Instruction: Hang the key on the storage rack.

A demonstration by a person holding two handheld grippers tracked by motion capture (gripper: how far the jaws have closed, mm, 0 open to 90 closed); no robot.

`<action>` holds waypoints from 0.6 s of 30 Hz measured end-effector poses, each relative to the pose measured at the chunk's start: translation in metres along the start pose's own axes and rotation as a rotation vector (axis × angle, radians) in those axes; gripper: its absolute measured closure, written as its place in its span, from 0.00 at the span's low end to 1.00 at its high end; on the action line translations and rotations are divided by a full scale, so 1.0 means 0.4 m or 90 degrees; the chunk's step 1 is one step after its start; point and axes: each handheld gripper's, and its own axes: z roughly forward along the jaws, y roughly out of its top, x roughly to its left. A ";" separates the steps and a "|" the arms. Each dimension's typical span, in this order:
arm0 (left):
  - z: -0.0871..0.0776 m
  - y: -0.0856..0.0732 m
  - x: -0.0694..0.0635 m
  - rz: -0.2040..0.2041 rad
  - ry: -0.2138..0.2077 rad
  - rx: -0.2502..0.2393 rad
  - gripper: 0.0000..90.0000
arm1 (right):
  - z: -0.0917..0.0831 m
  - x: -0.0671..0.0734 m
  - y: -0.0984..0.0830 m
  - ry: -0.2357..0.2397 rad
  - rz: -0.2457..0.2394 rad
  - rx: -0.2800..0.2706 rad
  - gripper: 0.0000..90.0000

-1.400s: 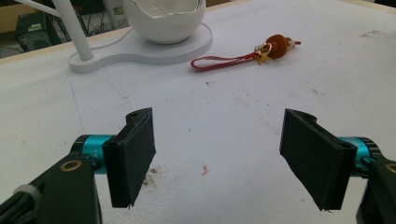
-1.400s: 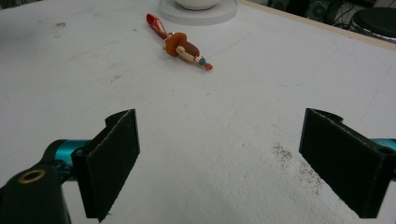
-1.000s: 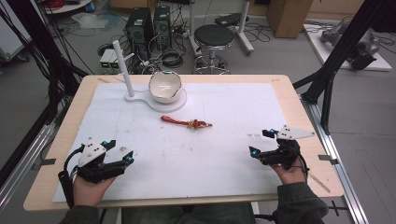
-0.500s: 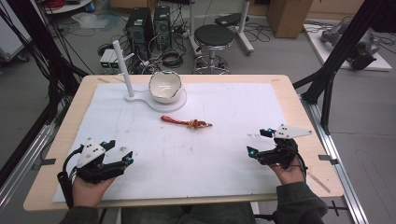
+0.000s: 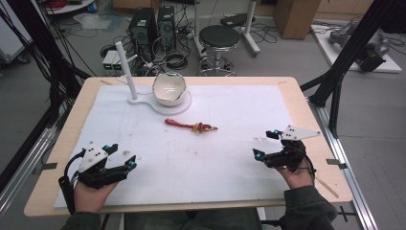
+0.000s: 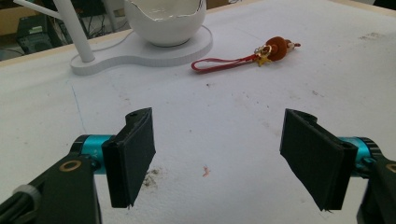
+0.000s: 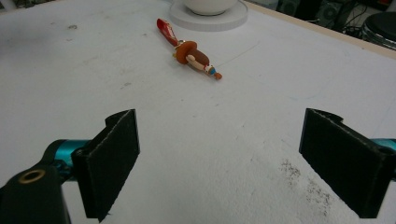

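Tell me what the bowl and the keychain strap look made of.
Bowl: likely glazed ceramic or glossy plastic; white, shiny, with a jagged eggshell-like rim. Keychain strap: looks like thin red leather or faux leather, flat with a slight sheen; can't tell which.

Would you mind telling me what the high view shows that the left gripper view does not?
High view alone: both hands, the right tool open near the table's right edge, and the stool behind. Left gripper view alone: a close look between the open left tool, plus the keychain's gold star charm. Both share the keychain, the white eggshell bowl and its stand.
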 end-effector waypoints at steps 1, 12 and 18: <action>0.000 0.000 0.000 0.000 0.000 0.000 0.30 | 0.001 0.001 0.003 0.001 0.000 0.000 0.13; -0.002 0.000 0.001 -0.001 0.002 -0.003 0.29 | 0.038 0.012 0.072 0.024 -0.024 0.011 0.13; -0.003 0.001 0.001 -0.001 0.002 -0.006 0.29 | 0.076 0.021 0.122 0.039 -0.044 0.016 0.13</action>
